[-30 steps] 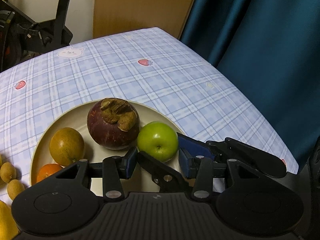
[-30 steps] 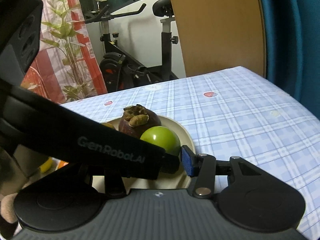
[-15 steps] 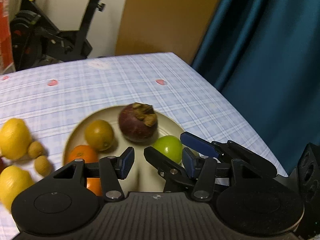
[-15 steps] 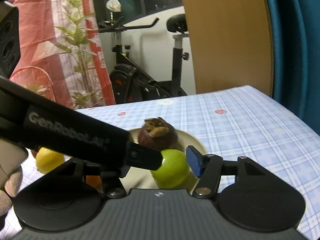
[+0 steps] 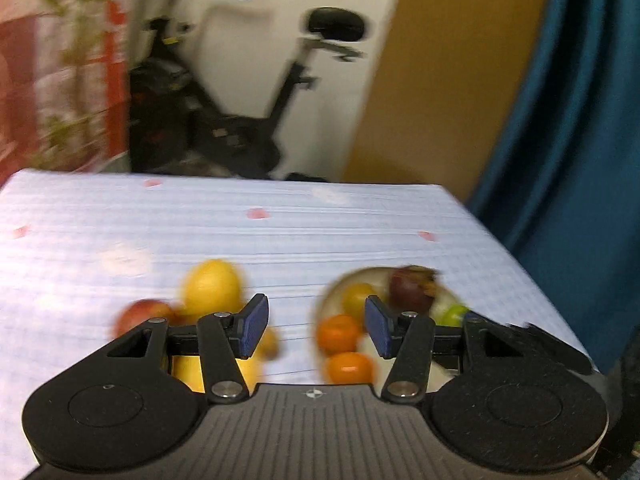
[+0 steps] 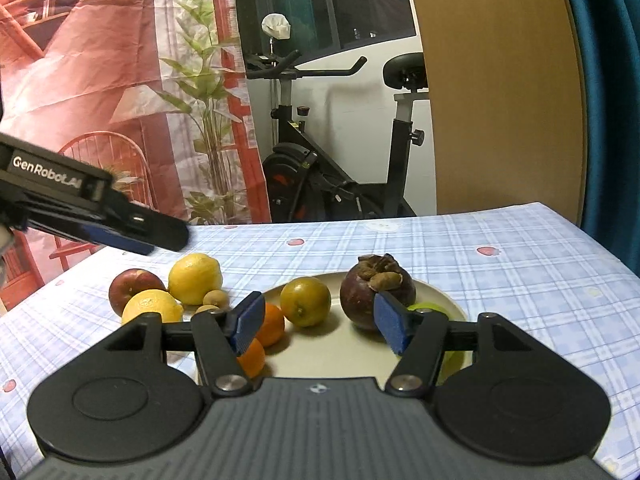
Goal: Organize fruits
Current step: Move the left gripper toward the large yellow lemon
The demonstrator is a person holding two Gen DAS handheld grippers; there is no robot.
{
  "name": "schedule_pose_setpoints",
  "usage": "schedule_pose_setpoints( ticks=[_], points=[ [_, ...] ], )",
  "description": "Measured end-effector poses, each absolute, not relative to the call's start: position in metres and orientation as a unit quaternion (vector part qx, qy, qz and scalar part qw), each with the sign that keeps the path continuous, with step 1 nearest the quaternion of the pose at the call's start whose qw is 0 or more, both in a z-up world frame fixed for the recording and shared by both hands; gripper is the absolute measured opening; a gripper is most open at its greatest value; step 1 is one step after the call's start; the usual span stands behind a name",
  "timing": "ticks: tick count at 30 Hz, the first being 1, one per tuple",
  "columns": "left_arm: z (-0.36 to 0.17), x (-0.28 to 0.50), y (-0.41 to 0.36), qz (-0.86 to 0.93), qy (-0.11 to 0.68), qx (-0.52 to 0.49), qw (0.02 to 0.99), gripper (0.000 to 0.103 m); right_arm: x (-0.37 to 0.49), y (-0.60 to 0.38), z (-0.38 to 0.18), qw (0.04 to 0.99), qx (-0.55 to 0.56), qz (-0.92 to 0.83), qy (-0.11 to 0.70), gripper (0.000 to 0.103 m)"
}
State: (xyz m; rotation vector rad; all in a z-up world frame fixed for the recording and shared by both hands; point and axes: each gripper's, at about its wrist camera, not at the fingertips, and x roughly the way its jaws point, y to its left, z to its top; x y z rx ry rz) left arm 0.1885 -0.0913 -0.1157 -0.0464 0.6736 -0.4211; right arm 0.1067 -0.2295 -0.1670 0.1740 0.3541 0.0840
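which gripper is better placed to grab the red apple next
Left. The left gripper, empty, hangs above the off-plate fruit by the red apple; the right gripper, also empty, faces the plate.

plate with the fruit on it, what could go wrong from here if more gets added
The plate already holds the mangosteen, green apple, a brownish-green round fruit and two oranges; another fruit may knock one off the rim. The lemons, red apple and small brown fruits sit bunched on the cloth, so the open left gripper may nudge neighbours and set them rolling.
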Motion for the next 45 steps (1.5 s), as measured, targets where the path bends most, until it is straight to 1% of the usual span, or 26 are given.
schedule_pose_setpoints(
  ticks=[3,6,11,15,28,29,31,36,40,42,44,45],
  points=[
    [-0.109,0.197,-0.064,-0.168,0.334,-0.055,0.926,0.056,0.109,-0.229,-0.169,0.977,0.091,0.052,0.185,0.063],
    [-0.1,0.2,-0.048,-0.151,0.328,-0.056,0.931,0.056,0.111,-0.228,-0.167,0.975,0.098,0.051,0.191,0.063],
    [-0.094,0.212,-0.025,-0.139,0.353,-0.1,0.92,0.059,0.111,-0.221,-0.161,0.973,0.107,0.064,0.192,0.063],
    [-0.095,0.212,-0.018,-0.143,0.349,-0.096,0.921,0.059,0.12,-0.207,-0.16,0.969,0.106,0.085,0.209,0.063],
    [-0.134,0.212,-0.001,-0.147,0.386,-0.129,0.901,0.059,0.164,-0.124,-0.159,0.947,-0.002,0.203,0.249,0.063],
    [-0.135,0.212,0.001,-0.145,0.387,-0.131,0.901,0.059,0.169,-0.118,-0.16,0.945,-0.012,0.208,0.252,0.064],
    [-0.139,0.213,0.006,-0.136,0.392,-0.134,0.9,0.059,0.177,-0.105,-0.162,0.942,-0.031,0.217,0.255,0.075],
    [-0.141,0.211,0.024,-0.125,0.394,-0.149,0.898,0.059,0.202,-0.084,-0.17,0.933,-0.055,0.227,0.274,0.076],
    [-0.143,0.212,0.029,-0.129,0.396,-0.16,0.895,0.059,0.214,-0.073,-0.18,0.932,-0.064,0.201,0.294,0.079],
    [-0.146,0.212,0.028,-0.138,0.398,-0.166,0.891,0.059,0.215,-0.074,-0.184,0.933,-0.062,0.194,0.297,0.078],
    [-0.148,0.212,0.026,-0.147,0.402,-0.173,0.887,0.059,0.215,-0.075,-0.183,0.934,-0.06,0.187,0.298,0.074],
    [-0.149,0.212,0.024,-0.15,0.404,-0.174,0.885,0.059,0.213,-0.076,-0.182,0.936,-0.062,0.181,0.295,0.067]
  ],
)
